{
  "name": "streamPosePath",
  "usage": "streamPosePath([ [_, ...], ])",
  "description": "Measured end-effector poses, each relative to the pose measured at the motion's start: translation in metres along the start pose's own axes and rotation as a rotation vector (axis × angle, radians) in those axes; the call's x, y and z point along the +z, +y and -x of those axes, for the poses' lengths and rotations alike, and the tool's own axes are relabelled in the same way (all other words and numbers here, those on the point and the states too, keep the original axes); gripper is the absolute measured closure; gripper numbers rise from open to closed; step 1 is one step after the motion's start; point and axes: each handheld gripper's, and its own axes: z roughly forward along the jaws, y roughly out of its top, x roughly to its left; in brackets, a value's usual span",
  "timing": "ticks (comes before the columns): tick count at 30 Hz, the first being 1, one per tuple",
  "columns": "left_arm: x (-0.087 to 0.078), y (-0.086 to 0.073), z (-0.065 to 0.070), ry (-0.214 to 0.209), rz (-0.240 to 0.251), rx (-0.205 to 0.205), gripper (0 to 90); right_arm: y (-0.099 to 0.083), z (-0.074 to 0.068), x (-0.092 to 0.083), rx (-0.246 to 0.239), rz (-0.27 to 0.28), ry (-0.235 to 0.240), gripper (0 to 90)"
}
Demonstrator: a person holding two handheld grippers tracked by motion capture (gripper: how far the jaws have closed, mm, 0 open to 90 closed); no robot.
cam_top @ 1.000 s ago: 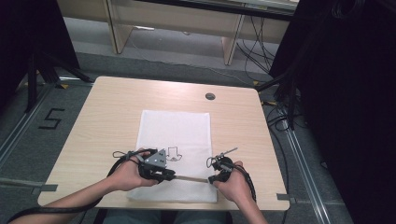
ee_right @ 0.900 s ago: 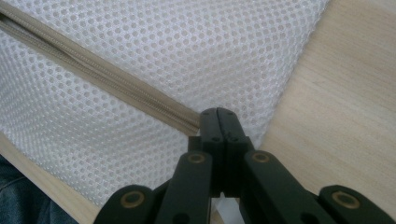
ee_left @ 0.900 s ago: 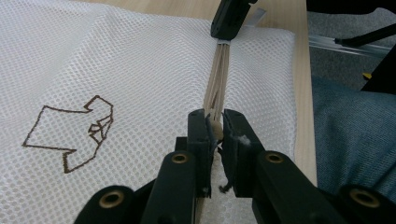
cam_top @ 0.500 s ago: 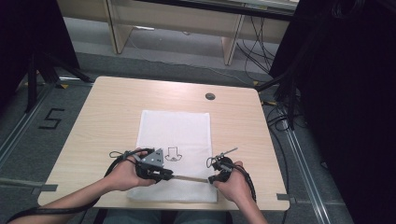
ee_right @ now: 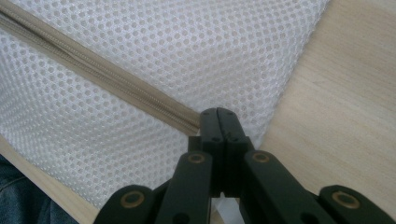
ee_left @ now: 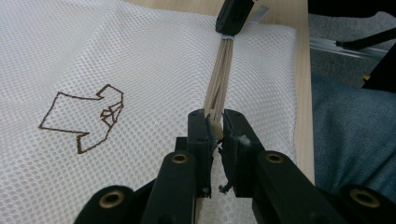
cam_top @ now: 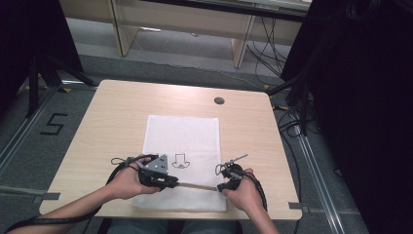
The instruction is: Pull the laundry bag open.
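Note:
A white mesh bag (cam_top: 182, 134) lies flat on the wooden table (cam_top: 112, 112), with a brown line drawing (cam_top: 181, 161) printed on it. A beige zipper (cam_top: 197, 185) runs along the bag's near edge. My left gripper (cam_top: 171, 183) is shut on the zipper's pull (ee_left: 215, 129), seen pinched between its jaws in the left gripper view. My right gripper (cam_top: 221, 186) is shut on the zipper's end (ee_right: 196, 122) at the bag's right corner. The zipper (ee_left: 220, 74) stretches straight from one gripper to the other (ee_left: 233, 16).
A round cable hole (cam_top: 219, 100) sits in the table's far right part. The table's near edge (cam_top: 160, 213) is just behind both hands, with the person's lap (ee_left: 355, 135) below it. Desk legs and cables stand on the floor beyond the table.

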Motion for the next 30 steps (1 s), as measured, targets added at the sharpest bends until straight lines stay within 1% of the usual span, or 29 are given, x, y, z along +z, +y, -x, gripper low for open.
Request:
streamPosePath([
  [4,0.0,-0.001,-0.001,-0.006,0.003,0.002,81.3,0.0,0.0,0.0,0.0,0.003,-0.001,90.0],
  [5,-0.001,-0.001,0.0,-0.002,-0.002,0.007,81.4,0.0,0.0,0.0,0.0,0.003,-0.001,90.0],
  [10,0.0,-0.001,0.0,-0.008,0.003,-0.003,81.4,0.0,0.0,0.0,-0.001,0.004,0.001,90.0],
  [11,-0.001,-0.001,-0.001,-0.004,0.001,0.006,81.4,0.0,0.0,0.0,-0.001,0.005,0.0,90.0],
  [12,-0.002,-0.001,-0.001,-0.005,-0.002,-0.004,81.4,0.0,0.0,0.0,-0.001,0.004,0.0,90.0],
  [13,-0.003,-0.001,-0.001,-0.001,-0.005,0.005,81.4,0.0,0.0,0.0,0.0,0.005,0.0,90.0],
  [18,-0.009,-0.004,-0.004,0.009,0.001,-0.006,81.4,0.0,0.0,0.0,0.003,-0.001,0.004,90.0],
  [19,-0.01,-0.004,-0.005,0.011,-0.006,-0.003,81.4,0.0,0.0,0.0,0.002,-0.002,0.003,90.0],
  [20,-0.011,-0.005,-0.005,0.012,-0.006,-0.004,81.4,0.0,0.0,0.0,0.003,-0.002,0.003,90.0],
  [21,-0.011,-0.005,-0.005,0.011,-0.002,-0.012,81.3,0.0,0.0,0.0,0.001,-0.001,0.002,90.0],
  [22,-0.012,-0.006,-0.006,0.009,-0.003,-0.007,81.4,0.0,0.0,0.0,0.001,-0.001,0.001,90.0],
  [25,-0.014,-0.007,-0.006,0.012,-0.002,-0.015,81.4,0.0,0.0,0.0,0.003,-0.002,0.004,90.0],
  [26,-0.015,-0.008,-0.006,0.014,-0.005,-0.006,81.4,0.0,0.0,0.0,0.003,-0.002,0.004,90.0],
  [27,-0.014,-0.008,-0.006,0.01,-0.002,-0.017,81.4,0.0,0.0,0.0,0.003,-0.002,0.004,90.0],
  [30,-0.015,-0.009,-0.006,0.009,-0.002,-0.017,81.3,0.0,0.0,0.0,0.004,-0.001,0.003,90.0],
])
